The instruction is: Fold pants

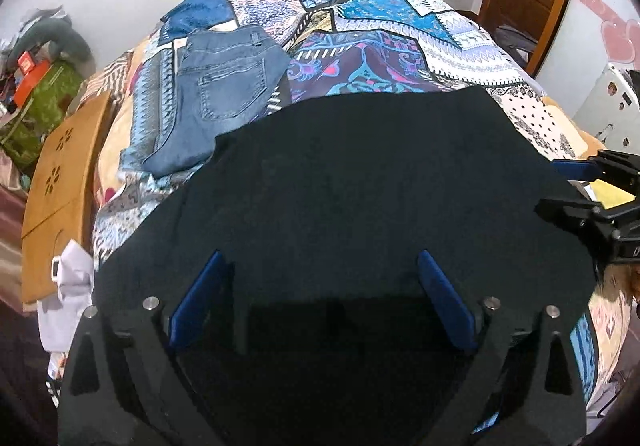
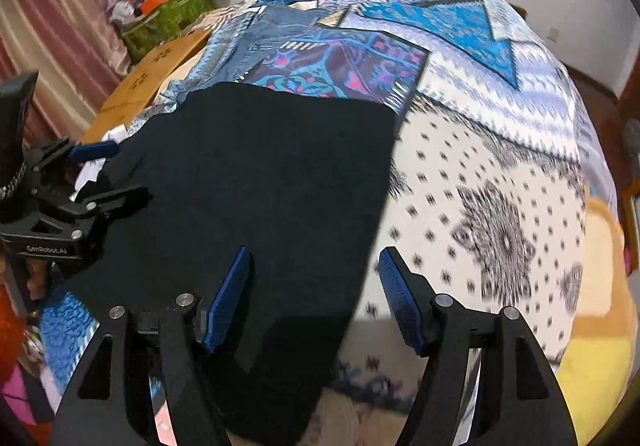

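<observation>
Left wrist view gives me the black pants (image 1: pixel 360 182) spread flat on the bed (image 1: pixel 400 46), under my left gripper (image 1: pixel 320 298), whose jaws stand wide and empty. My right gripper (image 2: pixel 316 298) is spread too, holding nothing, over the pants' edge. Folded jeans (image 1: pixel 216 94) lie beyond. White walls; a wooden board (image 1: pixel 60 182) alongside. The left gripper's body reads "GenRobot.AI".

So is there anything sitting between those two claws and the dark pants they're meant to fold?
Nothing visible. The left claw hangs open right over the dark pants, and the right claw is open over their right edge. The folded jeans lie farther back on the patterned bedspread, clear of both.
</observation>
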`<state>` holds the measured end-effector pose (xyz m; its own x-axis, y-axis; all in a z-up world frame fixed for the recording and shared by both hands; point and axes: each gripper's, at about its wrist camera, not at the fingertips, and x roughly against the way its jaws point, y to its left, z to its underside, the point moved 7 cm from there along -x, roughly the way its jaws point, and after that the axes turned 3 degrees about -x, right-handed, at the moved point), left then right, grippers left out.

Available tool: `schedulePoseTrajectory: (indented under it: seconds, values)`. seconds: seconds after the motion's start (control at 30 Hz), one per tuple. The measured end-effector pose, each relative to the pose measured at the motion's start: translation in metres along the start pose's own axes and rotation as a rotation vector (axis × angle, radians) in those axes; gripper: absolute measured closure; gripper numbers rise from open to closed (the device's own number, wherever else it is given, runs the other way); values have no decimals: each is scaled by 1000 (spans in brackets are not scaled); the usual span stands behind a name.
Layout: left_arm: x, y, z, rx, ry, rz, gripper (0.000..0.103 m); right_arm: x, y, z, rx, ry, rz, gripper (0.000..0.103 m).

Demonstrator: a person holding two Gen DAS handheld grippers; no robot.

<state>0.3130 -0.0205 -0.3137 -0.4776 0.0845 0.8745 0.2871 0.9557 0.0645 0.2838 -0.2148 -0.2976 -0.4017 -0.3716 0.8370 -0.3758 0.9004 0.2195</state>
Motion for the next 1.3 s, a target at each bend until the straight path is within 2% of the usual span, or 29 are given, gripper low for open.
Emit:
schedulePoseTrajectory:
  seconds: [0.23, 0.43, 0.67, 0.73, 0.87, 1.03, 1.1, 1.17, 1.3]
  values:
    - [19, 4, 20, 28, -13, -38, 5, 19, 0, 16, -14, -11, 30, 39]
    - [42, 15, 29, 107, -42, -48, 6, 31, 7, 12, -12, -34, 69, 39]
    - [88, 69, 44, 352, -147, -19, 6, 59, 51, -18, 38, -136, -9, 39]
    - [92, 84, 51, 400, -142, -8, 6, 59, 67, -25, 59, -155, -33, 39]
    - [94, 114, 79, 482, -114, -47, 6, 46, 101, -35, 112, -166, -57, 39]
    - [88, 134, 122, 542, -54, -56, 6, 8, 126, -29, 158, -100, -56, 39]
    - [84, 138, 136, 578, -31, -27, 6, -8, 131, -22, 190, -63, -26, 39]
    - [80, 139, 148, 625, -12, 48, 6, -26, 135, -11, 237, -14, 9, 39]
    - [69, 137, 167, 717, 25, 192, 6, -28, 132, -3, 259, -27, 28, 38]
